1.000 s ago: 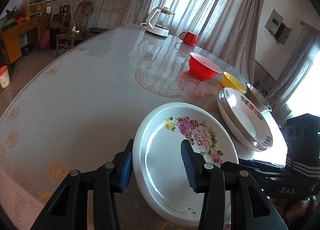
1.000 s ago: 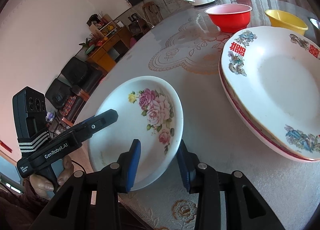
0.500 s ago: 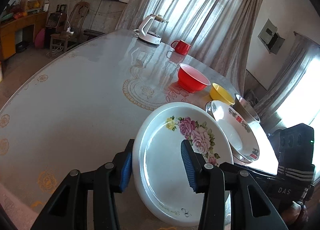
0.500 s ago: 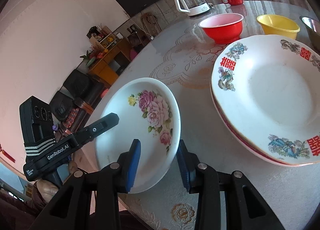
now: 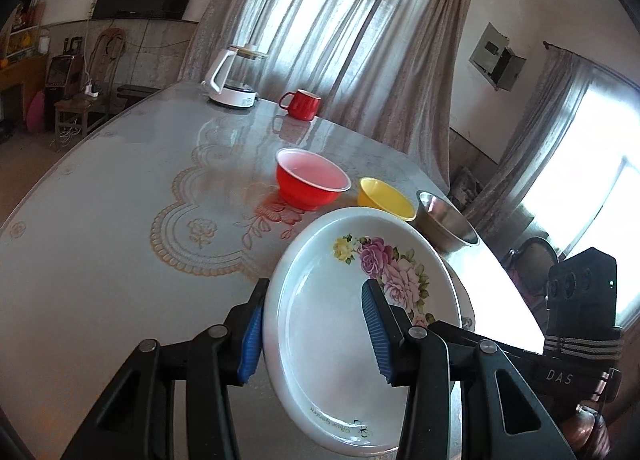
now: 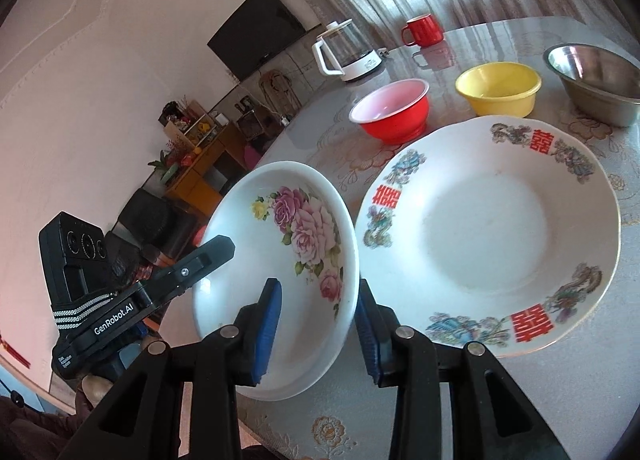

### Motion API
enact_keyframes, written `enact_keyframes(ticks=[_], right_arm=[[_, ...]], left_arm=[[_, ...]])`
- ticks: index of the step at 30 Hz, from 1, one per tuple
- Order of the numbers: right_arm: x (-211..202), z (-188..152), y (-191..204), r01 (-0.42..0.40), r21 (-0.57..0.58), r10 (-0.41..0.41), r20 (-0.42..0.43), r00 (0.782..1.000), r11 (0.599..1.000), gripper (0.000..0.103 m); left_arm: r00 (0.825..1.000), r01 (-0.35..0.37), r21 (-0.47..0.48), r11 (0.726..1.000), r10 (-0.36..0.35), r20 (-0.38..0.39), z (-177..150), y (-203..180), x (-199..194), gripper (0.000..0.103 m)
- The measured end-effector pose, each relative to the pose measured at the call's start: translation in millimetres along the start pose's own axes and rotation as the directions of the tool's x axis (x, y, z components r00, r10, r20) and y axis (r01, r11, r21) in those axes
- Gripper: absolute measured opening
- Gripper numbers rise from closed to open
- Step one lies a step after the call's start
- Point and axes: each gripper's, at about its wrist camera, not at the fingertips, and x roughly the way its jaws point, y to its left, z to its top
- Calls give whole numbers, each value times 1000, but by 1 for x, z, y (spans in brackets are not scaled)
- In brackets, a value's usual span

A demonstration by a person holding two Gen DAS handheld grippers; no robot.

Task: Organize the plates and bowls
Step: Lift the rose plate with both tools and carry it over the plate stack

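A white plate with pink roses [image 5: 340, 324] hangs tilted above the table, held from two sides. My left gripper [image 5: 314, 334] is shut on its left rim, one blue pad inside the plate and one outside. On the opposite rim my right gripper [image 6: 318, 330] is shut the same way around the rose plate [image 6: 280, 260]. Just right of it on the table lies a stack of large plates with red characters [image 6: 480, 220]. In the left wrist view the rose plate hides most of that stack.
Behind the stack stand a red bowl [image 6: 392, 114], a yellow bowl [image 6: 498, 88] and a steel bowl [image 6: 592, 80]. A glass kettle [image 5: 236, 78] and a red mug [image 5: 302, 104] sit at the far edge. The patterned table [image 5: 120, 200] spreads to the left.
Both grippers have lifted the rose plate off the table and carried it toward the stack of large plates. The plate now tilts more.
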Motion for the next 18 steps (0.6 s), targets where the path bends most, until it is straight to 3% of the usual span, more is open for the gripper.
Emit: enact_keyframes(ticks=[10, 18], right_arm=[[-35, 18, -39, 117, 104, -128, 109, 986, 988, 37], [-36, 32, -71, 233, 183, -253, 96, 963, 955, 37]], left_arm=[[996, 74, 91, 993, -70, -52, 23, -56, 59, 45], [986, 89, 97, 991, -73, -151, 24, -72, 107, 48]])
